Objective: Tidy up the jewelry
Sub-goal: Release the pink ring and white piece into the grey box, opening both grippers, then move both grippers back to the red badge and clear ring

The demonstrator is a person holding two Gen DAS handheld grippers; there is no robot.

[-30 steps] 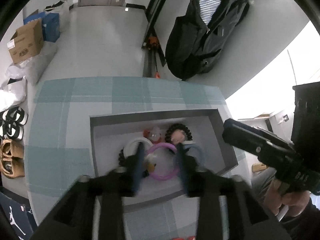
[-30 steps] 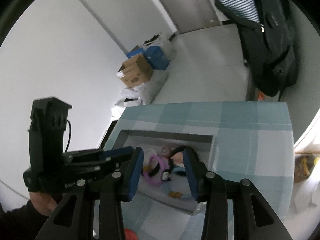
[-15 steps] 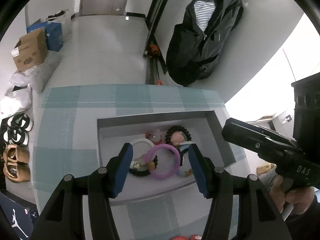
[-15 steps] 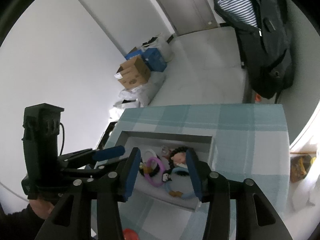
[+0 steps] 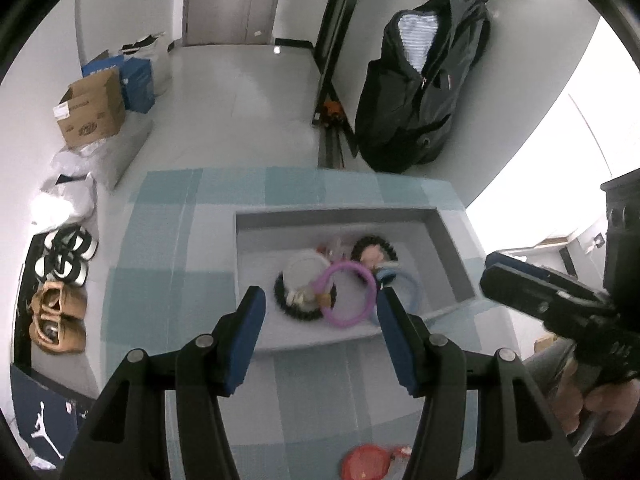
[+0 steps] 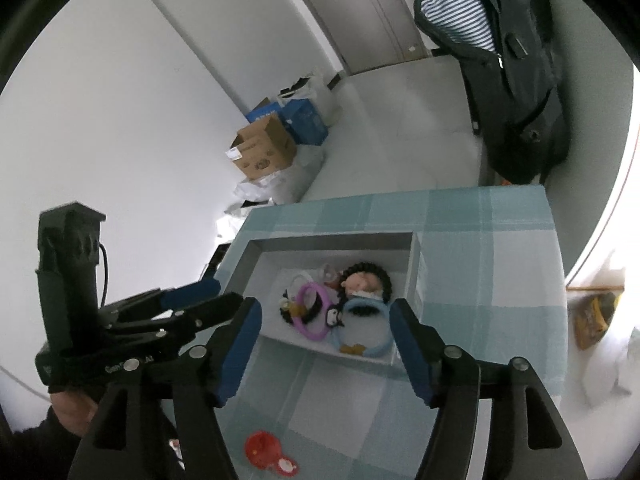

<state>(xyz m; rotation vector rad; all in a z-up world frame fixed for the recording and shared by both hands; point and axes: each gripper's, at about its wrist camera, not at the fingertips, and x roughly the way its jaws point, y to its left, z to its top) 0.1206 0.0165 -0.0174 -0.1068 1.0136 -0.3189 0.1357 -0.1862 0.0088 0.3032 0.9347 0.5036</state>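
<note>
A grey tray [image 6: 256,264] on the checked tablecloth [image 6: 480,240] holds tangled bracelets: pink ring [image 6: 316,312], pale-blue band [image 6: 376,320], black beads [image 6: 368,270]. Left gripper [image 5: 316,340] open and empty; right gripper [image 6: 326,344] just widened, empty.

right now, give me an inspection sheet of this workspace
surface: table under a blue checked cloth.
job's things: grey tray holding a purple ring, light blue ring, black beaded bracelet, white ring.
clutter: red item on the cloth near the front edge.
grippers: left gripper and right gripper open, empty, jaws just widened.
cables: black cable on the left gripper's body.
surroundings: black backpack, cardboard box, shoes.
</note>
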